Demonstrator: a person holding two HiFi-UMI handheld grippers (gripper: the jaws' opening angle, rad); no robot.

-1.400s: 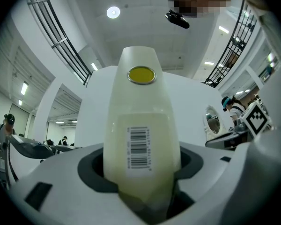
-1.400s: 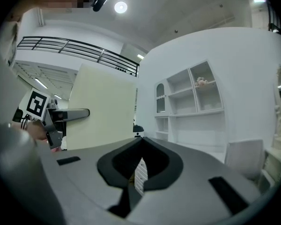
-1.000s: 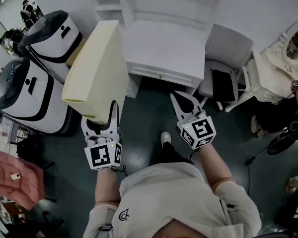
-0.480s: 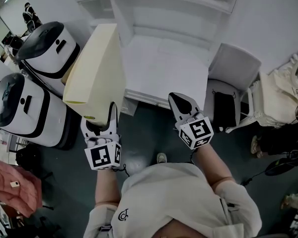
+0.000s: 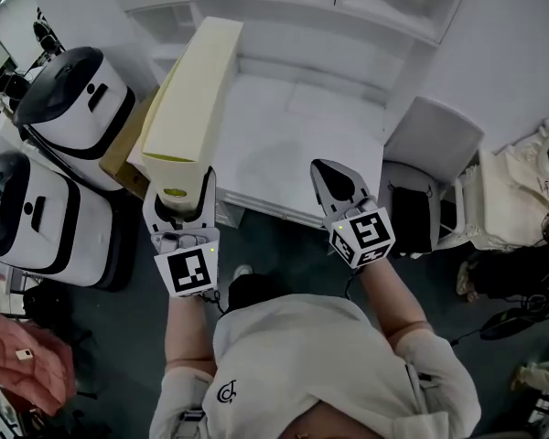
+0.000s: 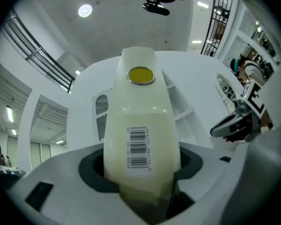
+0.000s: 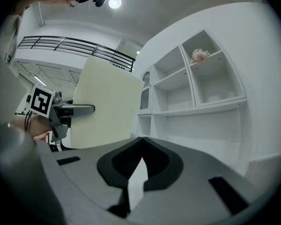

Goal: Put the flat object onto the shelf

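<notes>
The white shelf unit (image 5: 284,26) rises ahead of me. The flat cream board (image 5: 194,90) slants up over the left edge of the desk top (image 5: 293,144), its lower end clamped in my left gripper's (image 5: 177,204) half-spread jaws. My right gripper (image 5: 328,174) is closed and empty.

The cream flat board (image 5: 194,90) in the left gripper (image 5: 180,196) now reaches up to the white shelf unit (image 5: 284,12); the right gripper (image 5: 330,174) now overhangs the desk (image 5: 284,144)

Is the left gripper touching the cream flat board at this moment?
Touching. The left gripper view shows the left gripper with its jaws closed on the barcoded edge of the cream board.
</notes>
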